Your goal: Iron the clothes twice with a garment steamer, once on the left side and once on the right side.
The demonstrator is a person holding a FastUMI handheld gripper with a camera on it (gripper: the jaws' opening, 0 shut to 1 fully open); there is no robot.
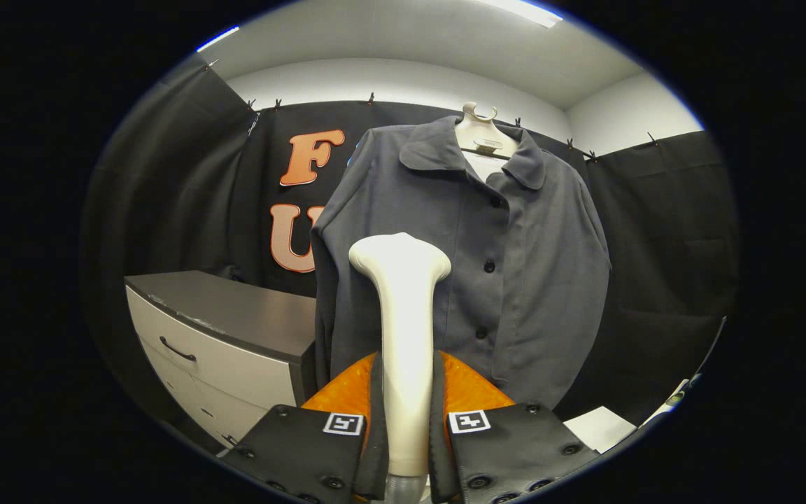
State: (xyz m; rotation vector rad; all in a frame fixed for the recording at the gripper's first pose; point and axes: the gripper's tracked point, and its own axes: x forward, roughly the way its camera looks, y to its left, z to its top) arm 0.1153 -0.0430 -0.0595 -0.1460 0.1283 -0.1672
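Gripper point(406, 413) clamps the white garment steamer point(403, 322) upright between both fingers. Beyond them hangs a grey shirt point(515, 266), buttoned

Cream garment steamer point(403, 329), upright, handle clamped between both fingers of the gripper point(406, 437), flared head up just before the lower left front of a dark grey buttoned jacket point(515, 266) hanging on a hanger.
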